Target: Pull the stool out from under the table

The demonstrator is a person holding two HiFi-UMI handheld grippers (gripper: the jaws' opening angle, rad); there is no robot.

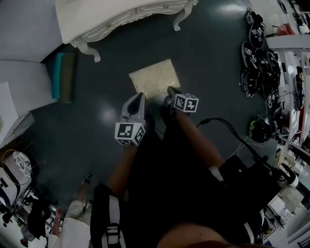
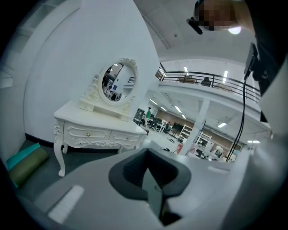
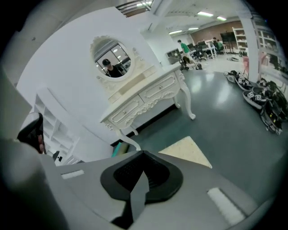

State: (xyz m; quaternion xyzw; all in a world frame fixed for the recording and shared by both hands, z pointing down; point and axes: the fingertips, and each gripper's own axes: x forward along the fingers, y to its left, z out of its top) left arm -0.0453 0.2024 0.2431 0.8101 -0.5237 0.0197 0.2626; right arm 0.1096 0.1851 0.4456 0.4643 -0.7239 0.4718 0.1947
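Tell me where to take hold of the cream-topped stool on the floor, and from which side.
Take the stool by the near edge of its flat square seat, coming from the person's side. That edge is straight and bare, just beyond the left gripper and right gripper; the far edge faces the table. Legs don't show. Both grippers are shut: open first.

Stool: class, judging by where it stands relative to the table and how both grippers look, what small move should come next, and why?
Probably draw both grippers back, no further pull. In the head view the stool stands on open floor, apart from the table, dark floor between them. The left gripper and right gripper are at its near edge, jaws together, holding nothing.
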